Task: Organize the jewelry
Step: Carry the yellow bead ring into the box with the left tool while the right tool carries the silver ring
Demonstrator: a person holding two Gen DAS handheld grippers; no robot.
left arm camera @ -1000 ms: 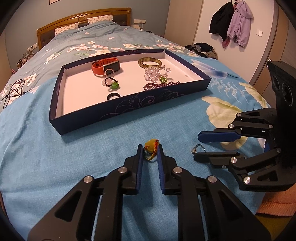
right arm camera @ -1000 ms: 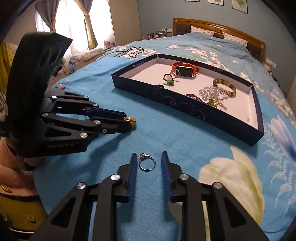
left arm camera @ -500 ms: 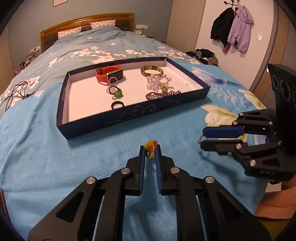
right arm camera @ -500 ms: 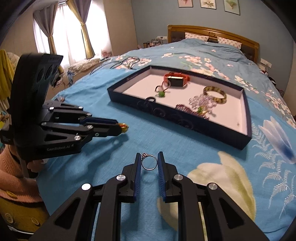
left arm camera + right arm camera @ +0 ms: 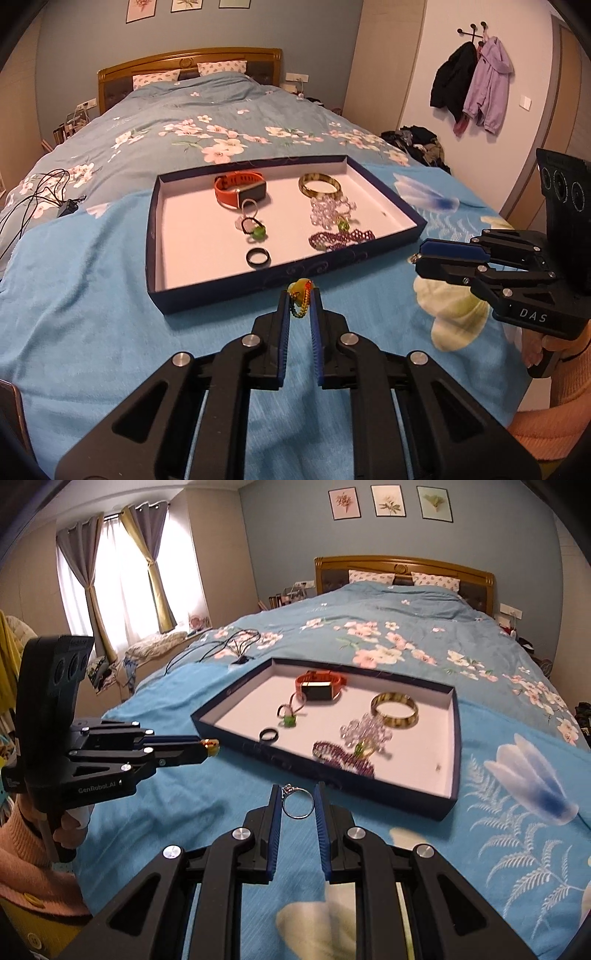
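Two tongs, each clamped on a piece: left tongs (image 5: 300, 300) grip a beaded charm (image 5: 301, 295), right tongs (image 5: 297, 800) a silver ring (image 5: 297, 805); jewelry tray (image 5: 221, 295) lies just beyond both

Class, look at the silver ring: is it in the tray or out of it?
Out. The silver ring is clamped between the right gripper fingers, on the near side of the tray wall.

Warm, dim indoor light, daylight glaring white through the curtained window (image 5: 122, 587) at ten o'clock, soft shadows under the tray (image 5: 221, 299), strong fisheye bending and dark corners, slight motion blur on jewelry.
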